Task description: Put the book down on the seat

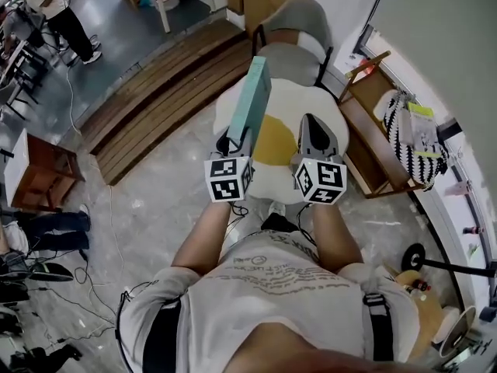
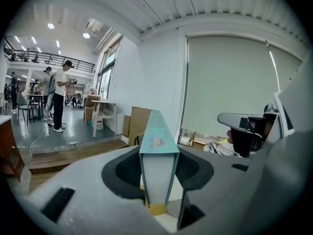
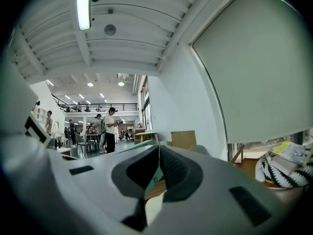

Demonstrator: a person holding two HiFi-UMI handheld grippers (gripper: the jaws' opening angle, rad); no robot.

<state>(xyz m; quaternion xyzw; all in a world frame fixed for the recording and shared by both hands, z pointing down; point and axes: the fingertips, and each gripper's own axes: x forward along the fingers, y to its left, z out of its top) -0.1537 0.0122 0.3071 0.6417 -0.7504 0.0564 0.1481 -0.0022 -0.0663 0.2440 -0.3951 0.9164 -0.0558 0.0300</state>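
A teal hardcover book [image 1: 253, 99] stands on edge with its page edges towards me, clamped in my left gripper [image 1: 237, 140]. In the left gripper view the pads press on both covers of the book [image 2: 157, 151], so the left gripper [image 2: 158, 169] is shut on it. The book hangs over the left part of a white round seat [image 1: 291, 99] with a yellow middle. To its right, my right gripper [image 1: 309, 123] is over the same seat; its jaws meet at the tips with nothing between them, as the right gripper [image 3: 159, 153] shows in its own view.
A grey chair [image 1: 301, 26] stands just beyond the seat. A low wooden rack [image 1: 371, 142] with a black-and-white striped bag [image 1: 406, 130] is on the right. A slatted wooden platform [image 1: 155, 99] lies to the left, and cables trail on the floor by my legs.
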